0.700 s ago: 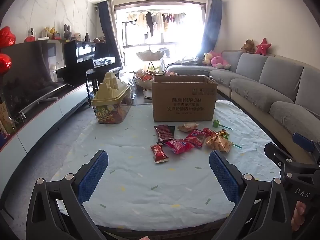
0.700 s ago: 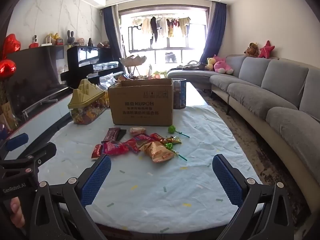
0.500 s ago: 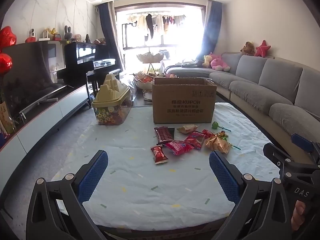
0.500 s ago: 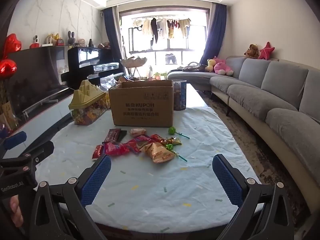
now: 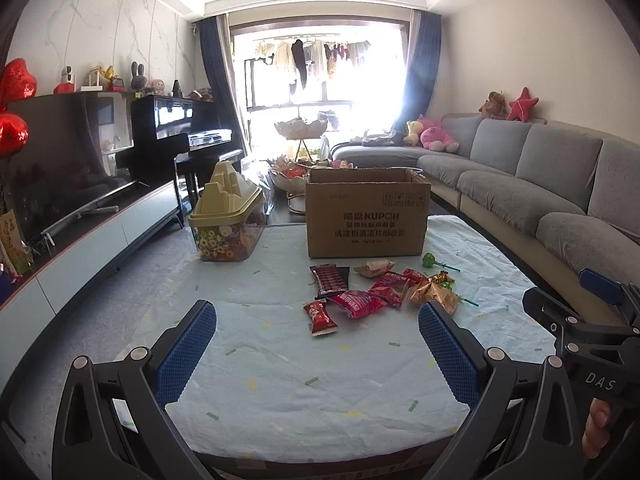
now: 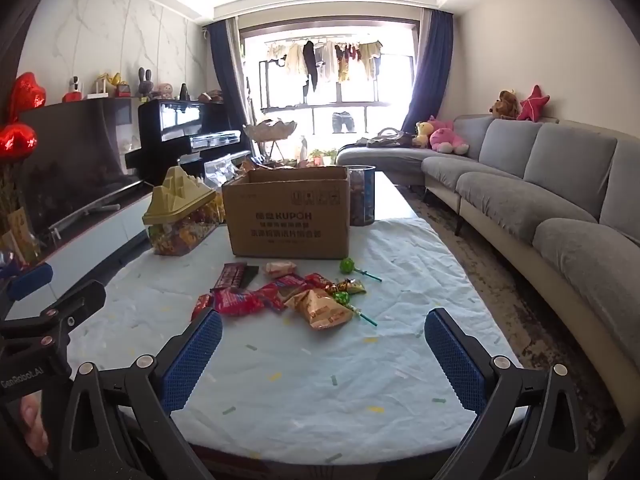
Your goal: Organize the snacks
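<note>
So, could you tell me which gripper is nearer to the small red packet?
Left. The left gripper faces the small red packet directly; the right gripper sits off to its right.

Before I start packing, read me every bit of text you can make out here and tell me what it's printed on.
"KUPOH": cardboard box, front face; the Chinese lines under it are too blurred to read.
"DAS": right gripper body, seen in the left wrist view.
"GenRobot.AI": left gripper body, seen in the right wrist view.
Snack wrappers: print too small to read.

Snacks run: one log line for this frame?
left gripper open | right gripper open | snacks loose on table | box behind
</note>
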The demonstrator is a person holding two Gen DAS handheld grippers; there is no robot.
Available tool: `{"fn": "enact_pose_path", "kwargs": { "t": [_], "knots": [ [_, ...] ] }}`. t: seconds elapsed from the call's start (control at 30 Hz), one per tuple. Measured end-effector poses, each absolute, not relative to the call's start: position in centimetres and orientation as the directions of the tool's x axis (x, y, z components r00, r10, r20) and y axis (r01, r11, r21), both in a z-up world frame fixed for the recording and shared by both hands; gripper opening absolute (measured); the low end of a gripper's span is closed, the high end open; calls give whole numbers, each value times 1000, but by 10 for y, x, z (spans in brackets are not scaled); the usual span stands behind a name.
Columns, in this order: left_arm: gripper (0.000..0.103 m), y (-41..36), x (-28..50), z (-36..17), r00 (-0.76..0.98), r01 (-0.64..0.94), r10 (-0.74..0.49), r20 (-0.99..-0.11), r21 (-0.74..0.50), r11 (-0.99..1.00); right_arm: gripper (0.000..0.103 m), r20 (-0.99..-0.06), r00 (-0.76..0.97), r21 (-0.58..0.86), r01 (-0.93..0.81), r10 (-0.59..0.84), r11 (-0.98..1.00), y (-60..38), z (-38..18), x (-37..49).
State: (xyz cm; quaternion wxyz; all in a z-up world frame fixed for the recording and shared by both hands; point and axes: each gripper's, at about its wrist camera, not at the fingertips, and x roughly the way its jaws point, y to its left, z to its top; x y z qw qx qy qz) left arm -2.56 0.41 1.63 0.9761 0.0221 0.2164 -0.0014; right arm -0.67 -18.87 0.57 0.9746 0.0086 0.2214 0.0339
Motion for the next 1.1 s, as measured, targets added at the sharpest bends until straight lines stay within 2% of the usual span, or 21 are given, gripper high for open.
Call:
{"fn": "enact_pose_path", "kwargs": {
  "t": [1.1],
  "knots": [
    [103, 6, -31, 22, 913, 13, -1, -409, 27, 1000, 103, -423, 903, 26, -72, 76, 997, -184, 10, -12]
  ]
}}
